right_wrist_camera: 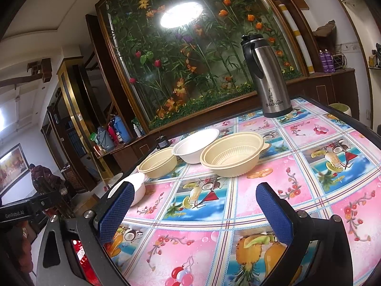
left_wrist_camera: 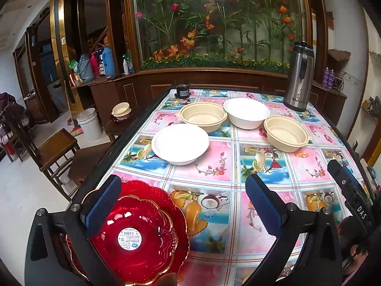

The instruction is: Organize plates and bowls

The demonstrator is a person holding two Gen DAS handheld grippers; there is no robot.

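Left claw spread wide, empty, low over near desk edge. Right claw likewise spread, pinching nothing, over bare patterned cloth.

Red plates: stack at near left corner of desk, scalloped, gold-rimmed, sticker in the centre dish. Under left pad of left claw; contact or just above, cannot tell. Appears to be at least two nested.

Bowls mid-desk, all upright, apart from the plates:
- near white bowl, closest to left desk edge
- left beige bowl, just behind it
- far white bowl, beside and possibly touching the beige one
- right beige bowl, off to the right, ribbed inside, small tab on rim

Steel flask upright at far right corner. Small dark jar at far edge.

Risks, as judged:
- Red stack sits close to desk edge; nudge from the claw pad could push it off. Looks like glass or hard plastic, likely slick, gripped rim may slip.
- Near white bowl also close to left edge; sideways shove could send it over.
- Bowls look thin and light; hard squeeze on rim could buckle or flip one.
- Nesting beige into white may jam if sizes differ.
- Wide reach toward right beige bowl could clip the flask.

Hidden or unclear:
- Lower part of red stack cut off by frame and claw body; plate count uncertain.
- In right wrist view near white bowl half hidden behind left pad; red stack only a sliver at bottom left.
- Further bowls on a side stool off the desk, small, count unclear.
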